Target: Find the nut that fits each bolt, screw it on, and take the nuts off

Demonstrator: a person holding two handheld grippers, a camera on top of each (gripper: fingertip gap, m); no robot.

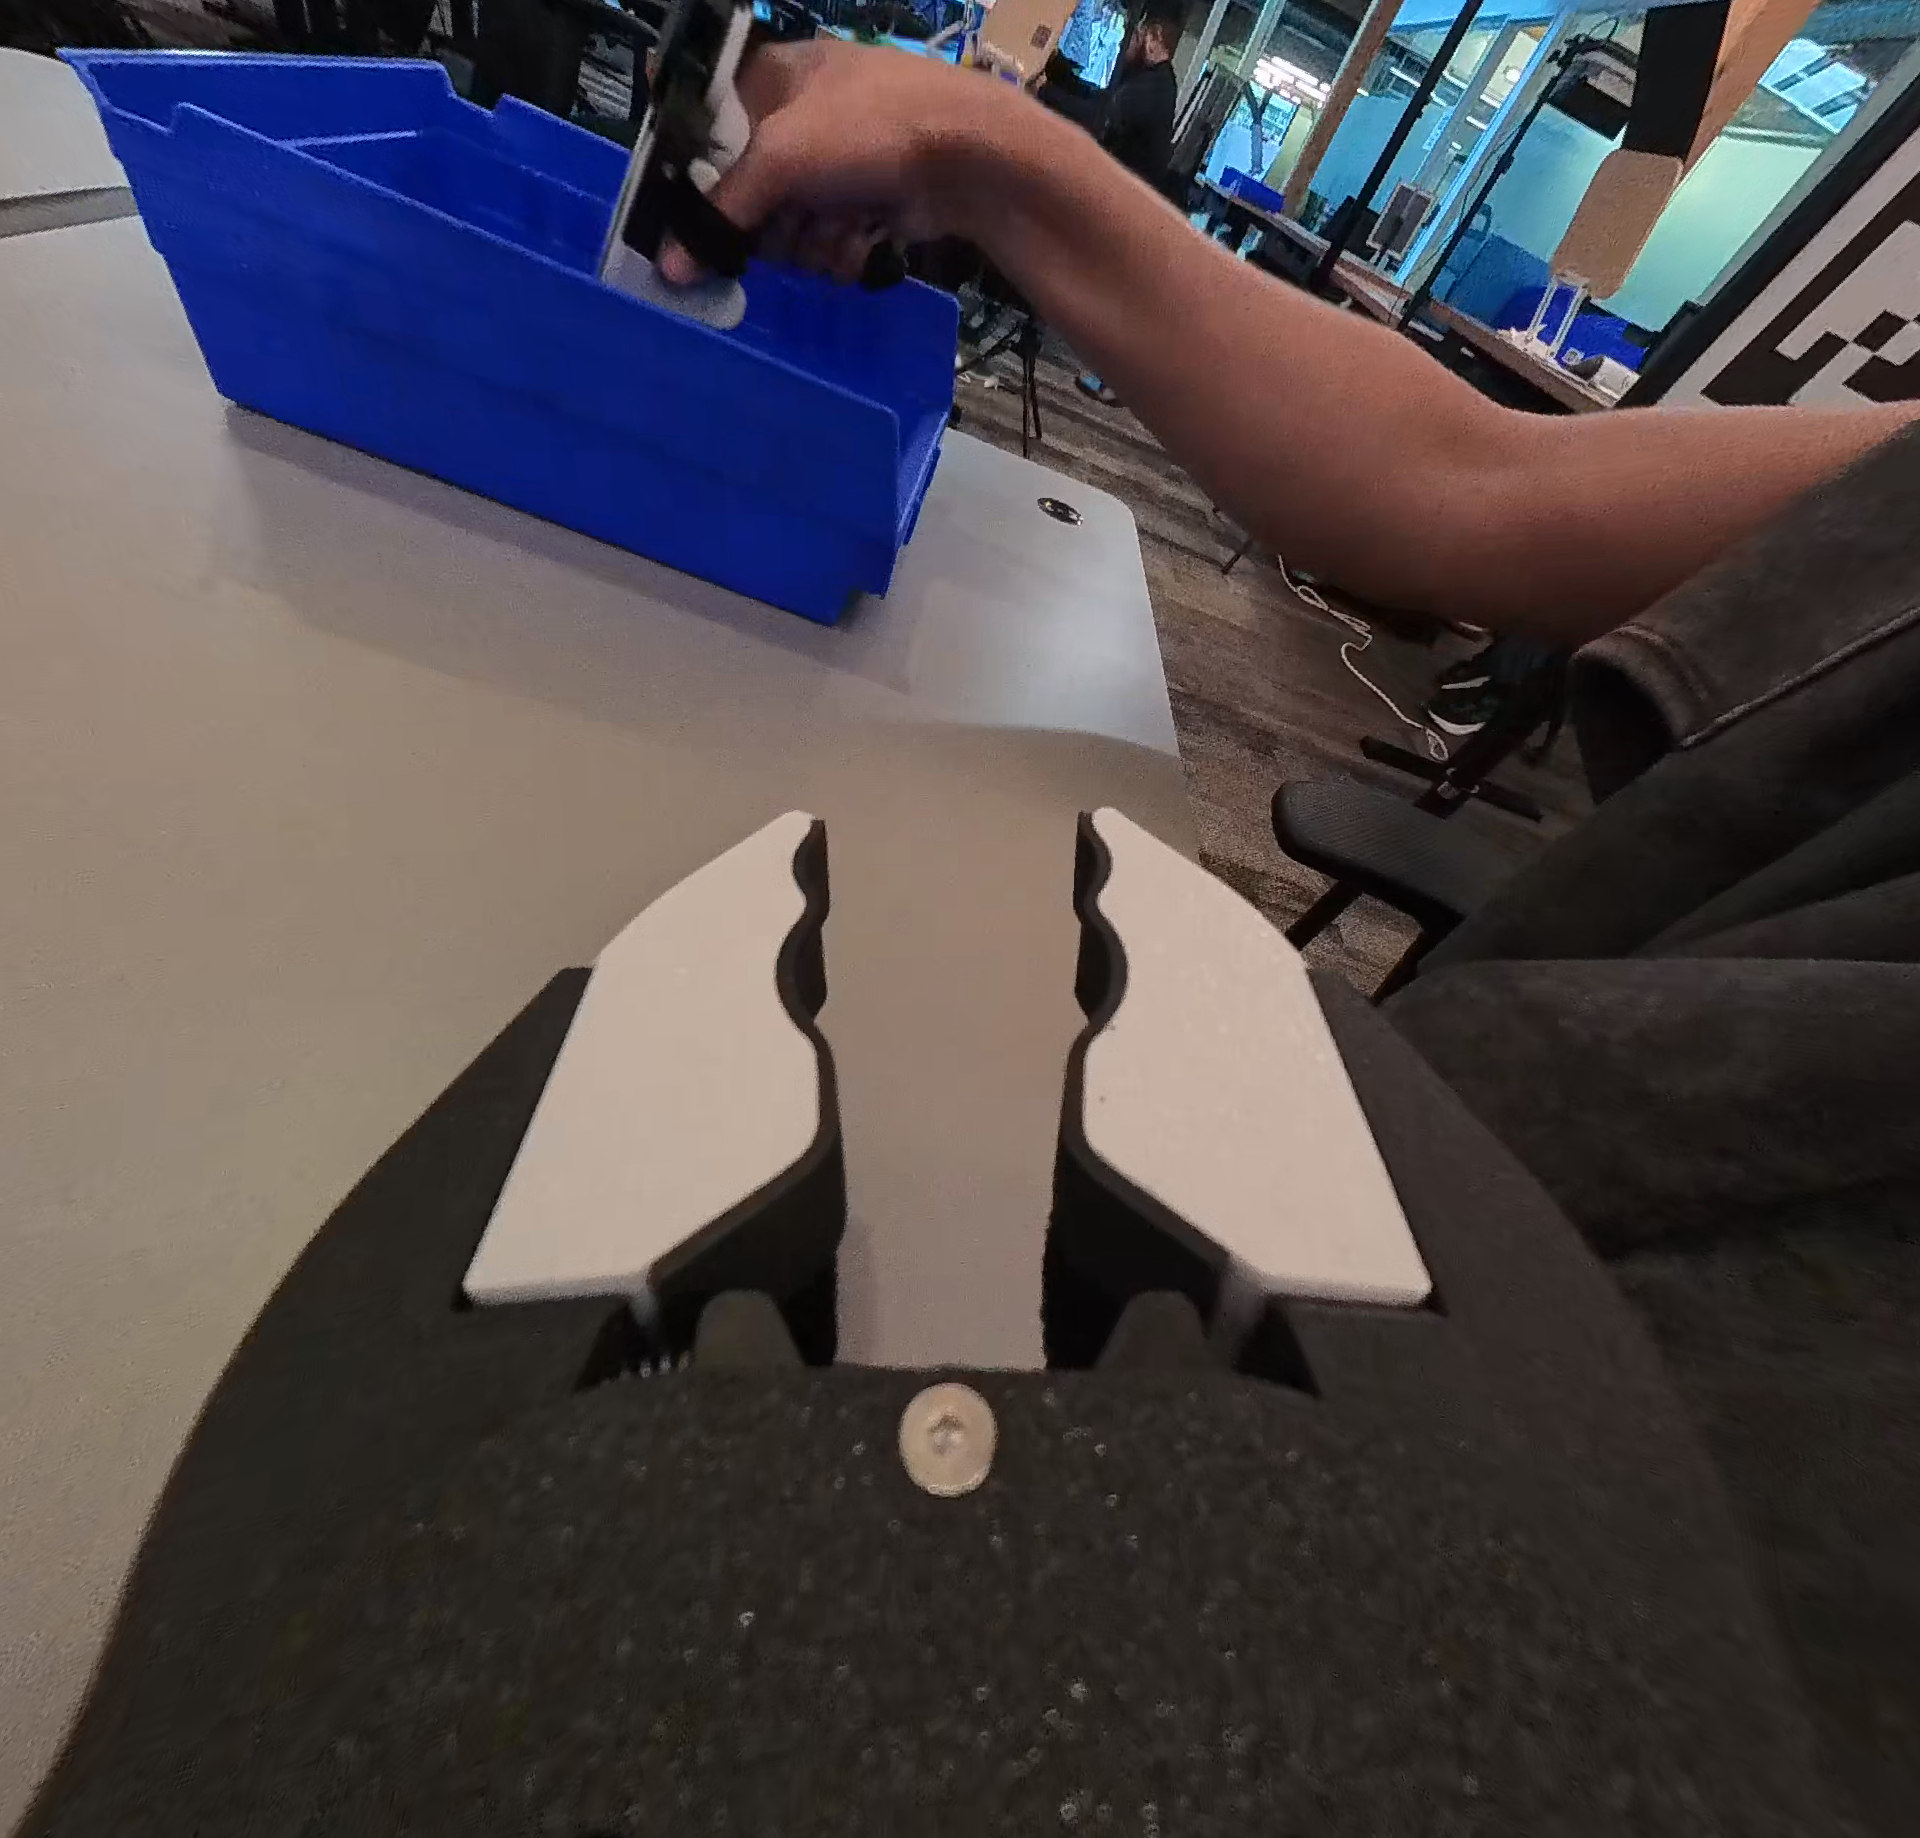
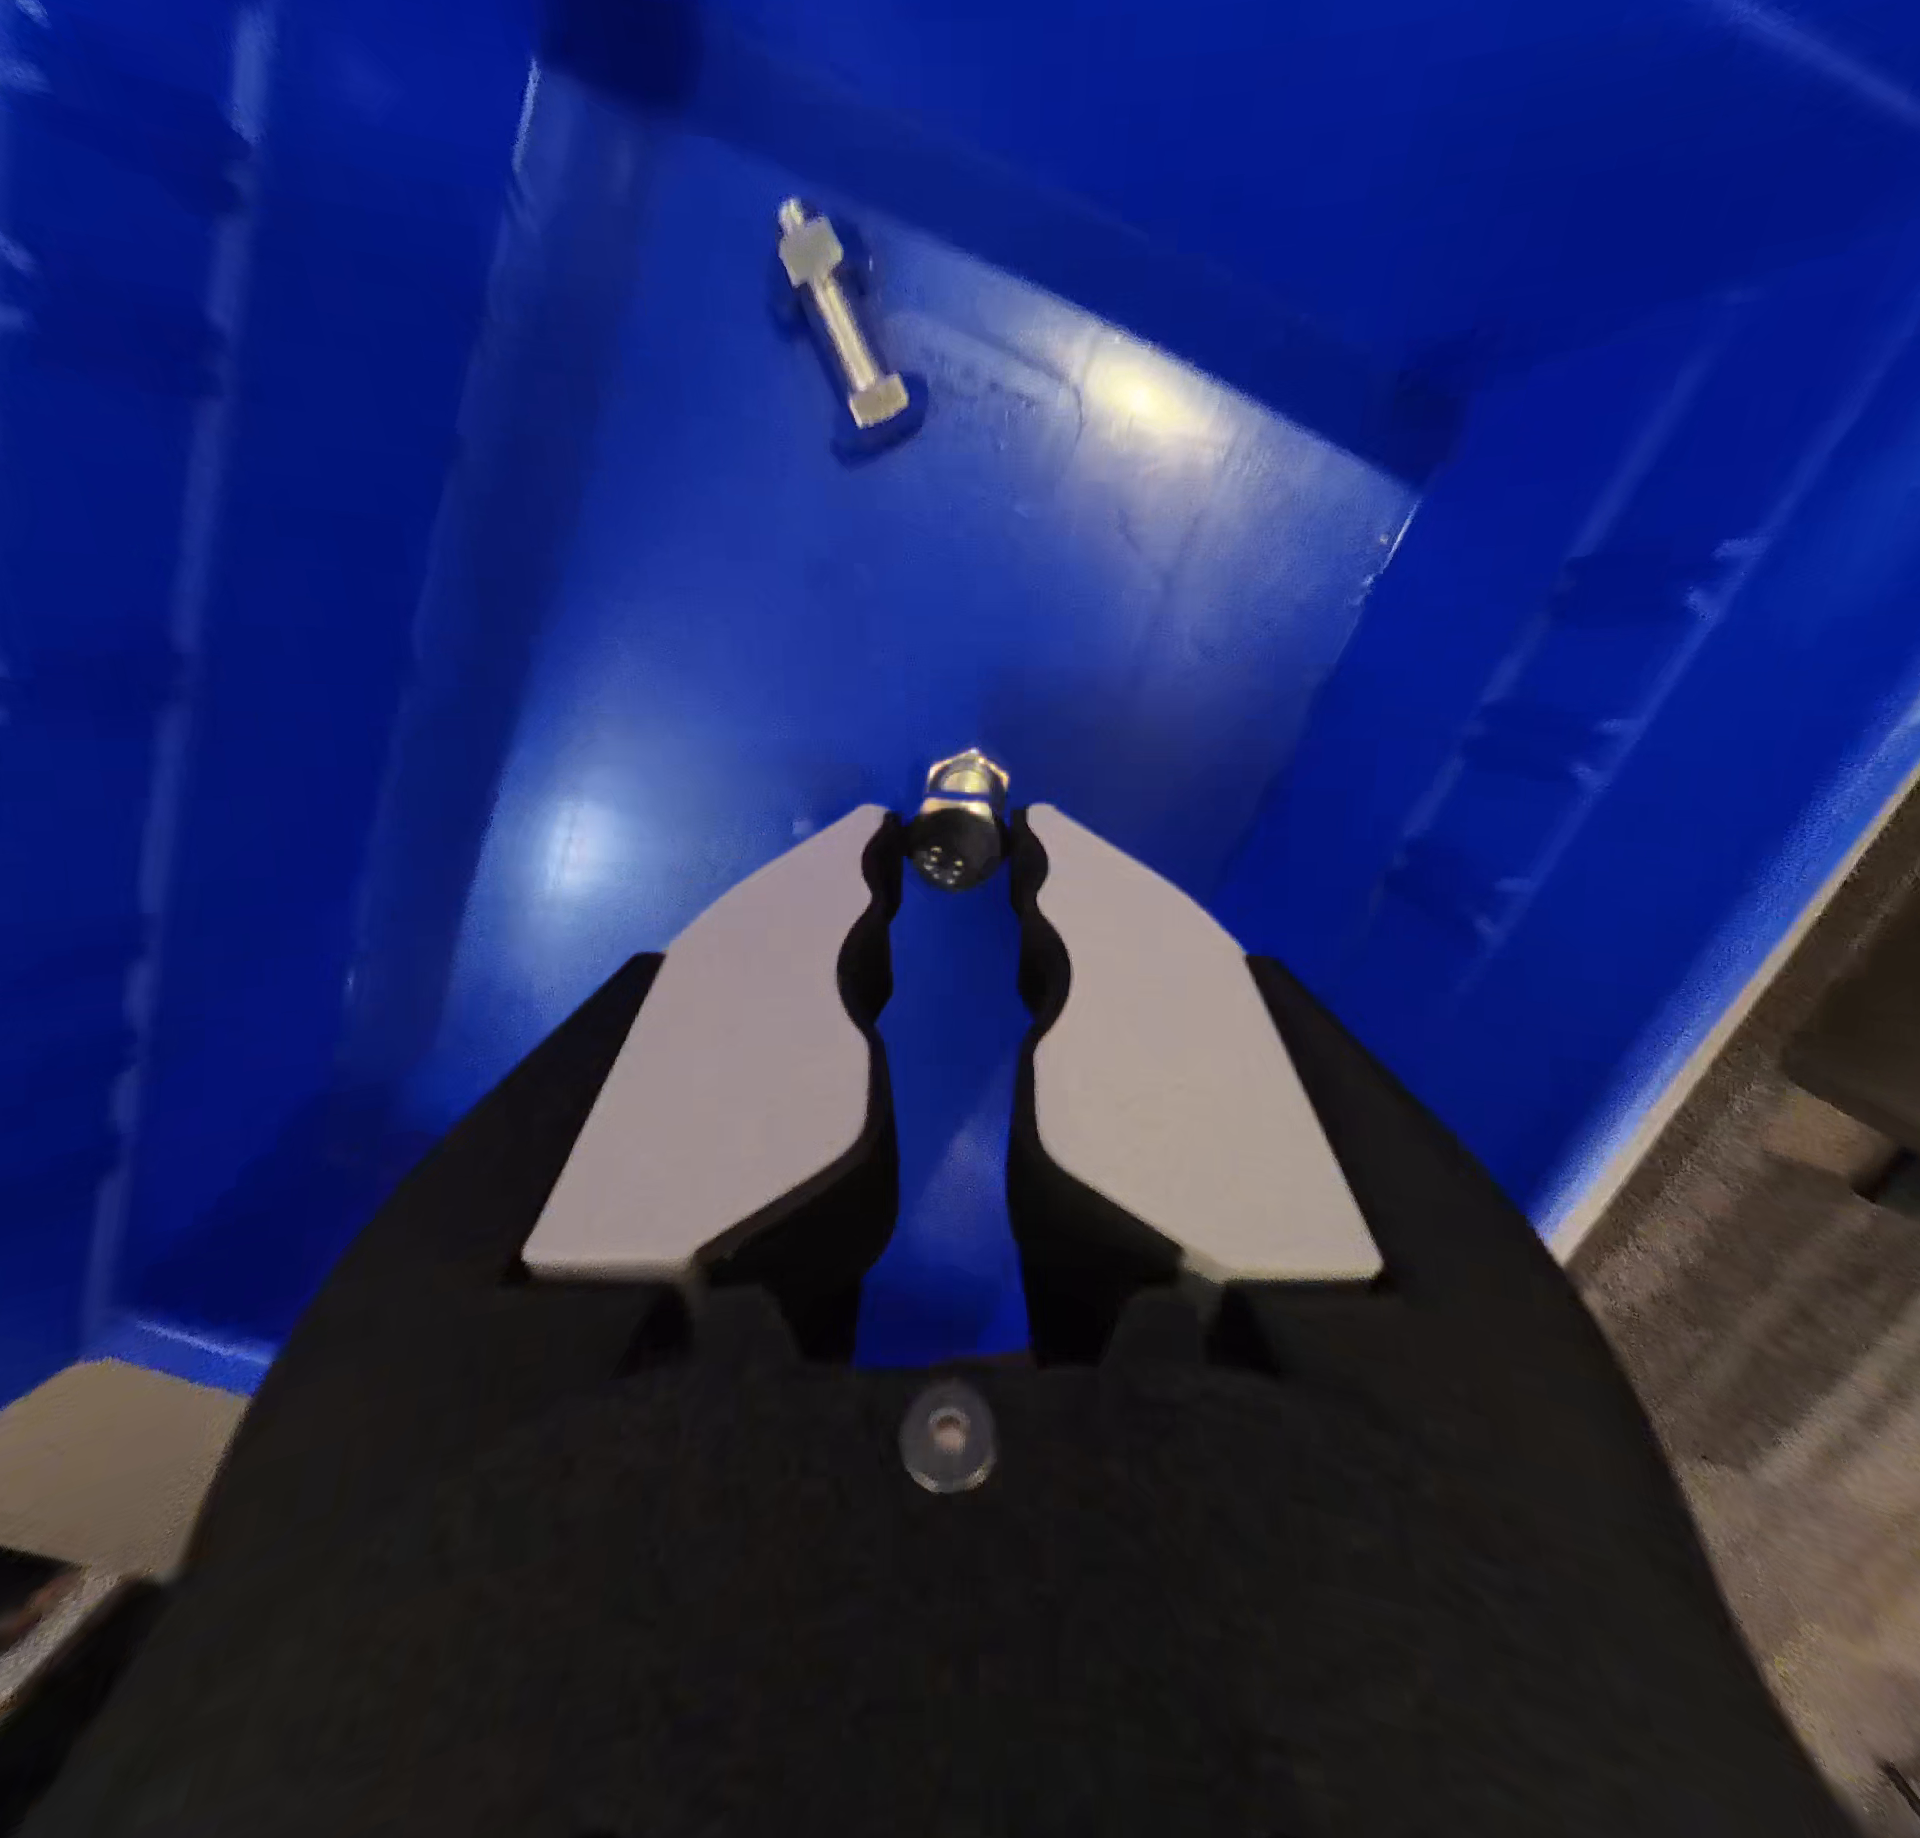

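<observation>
Blue bin (image 2: 1351, 697): rigid plastic, glossy floor; small metal parts would likely slide on it.

Right gripper (image 2: 956, 832): reaching down into the bin, tips closed on the nearer bolt.

Left gripper (image 1: 951, 915): jaws apart, empty, over the grey table (image 1: 312, 853), bin well ahead and to its left.

Far bolt (image 2: 844, 318): silver, hex head, nut (image 2: 807, 253) near its far end; lies flat ahead of the right tips. Likely stiff, light, slick; best taken across the shank.

Nearer bolt (image 2: 954, 822): bright metal, seen end-on between the tips; details unclear.
</observation>
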